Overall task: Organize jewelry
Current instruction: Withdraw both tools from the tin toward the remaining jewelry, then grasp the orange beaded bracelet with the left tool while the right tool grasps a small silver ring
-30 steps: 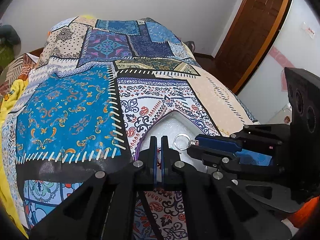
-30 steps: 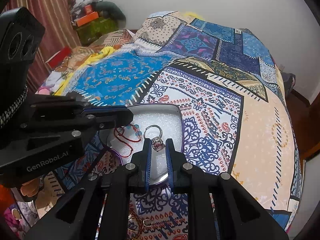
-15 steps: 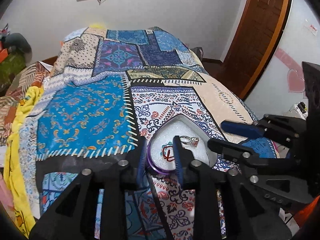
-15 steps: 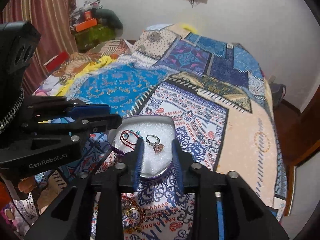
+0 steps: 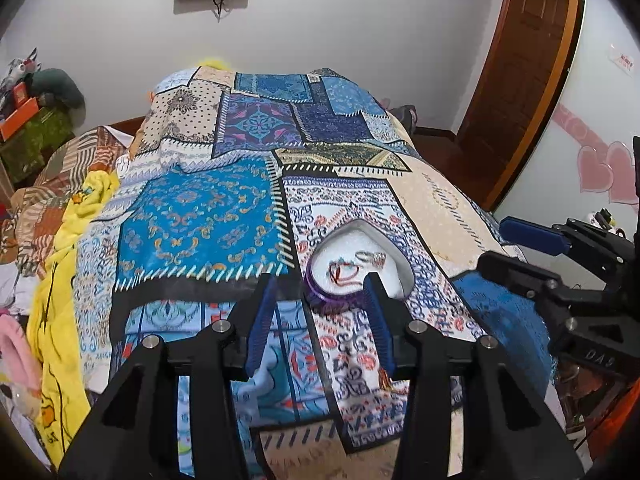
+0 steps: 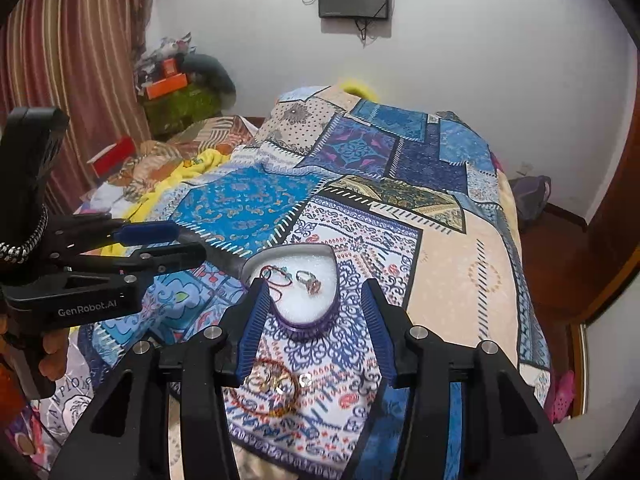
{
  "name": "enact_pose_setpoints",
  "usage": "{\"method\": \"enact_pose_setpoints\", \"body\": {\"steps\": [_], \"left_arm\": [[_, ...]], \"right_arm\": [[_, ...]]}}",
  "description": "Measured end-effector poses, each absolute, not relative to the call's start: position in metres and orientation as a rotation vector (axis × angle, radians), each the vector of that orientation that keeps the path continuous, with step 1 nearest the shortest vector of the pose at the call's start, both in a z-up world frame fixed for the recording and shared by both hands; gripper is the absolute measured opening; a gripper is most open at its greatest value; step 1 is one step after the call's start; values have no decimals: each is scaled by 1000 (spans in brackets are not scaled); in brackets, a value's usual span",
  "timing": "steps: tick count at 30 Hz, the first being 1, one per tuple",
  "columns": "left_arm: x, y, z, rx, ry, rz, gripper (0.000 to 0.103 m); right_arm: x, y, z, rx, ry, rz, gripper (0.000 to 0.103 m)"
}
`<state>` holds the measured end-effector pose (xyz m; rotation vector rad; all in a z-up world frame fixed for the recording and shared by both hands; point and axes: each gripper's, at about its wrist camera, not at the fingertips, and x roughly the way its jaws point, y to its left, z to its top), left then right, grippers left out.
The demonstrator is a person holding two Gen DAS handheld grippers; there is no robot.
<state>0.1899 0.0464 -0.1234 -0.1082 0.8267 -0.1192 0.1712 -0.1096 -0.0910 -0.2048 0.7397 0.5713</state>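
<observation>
Ring [image 6: 309, 281] inside heart-shaped box [image 6: 329, 312], both grippers spread.

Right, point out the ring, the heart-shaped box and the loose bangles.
ring [image 6: 309, 281]: right wrist view, on its stone.
heart-shaped box [image 6: 308, 325]: right wrist view, purple front wall.
bangles [image 6: 272, 394]: right wrist view, middle of the pile.

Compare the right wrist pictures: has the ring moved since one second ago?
Yes. The ring left the right gripper and now lies on the heart-shaped box foam beside the red cord.
</observation>
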Motion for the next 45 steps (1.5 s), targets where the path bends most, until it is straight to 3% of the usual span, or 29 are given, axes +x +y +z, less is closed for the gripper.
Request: {"method": "enact_pose_setpoints", "body": {"steps": [22,26,31,34,45], "left_arm": [[180,10,-198,-166,1074,-238,44],[182,5,-207,-164,1094,-256,28],[183,1,-209,-155,1075,-254,20],[184,0,-211,-152,1069,-253,7],[180,13,-190,-185,979,-261,6]], "right_arm": [[157,-147,-128,-189,831,483,44],[160,-153,-138,-186,861,480,44],[162,-156,-151,-190,898,482,44],[164,-157,-158,-190,919,489,44],[164,-140,-172,-256,940,555,44]]}}
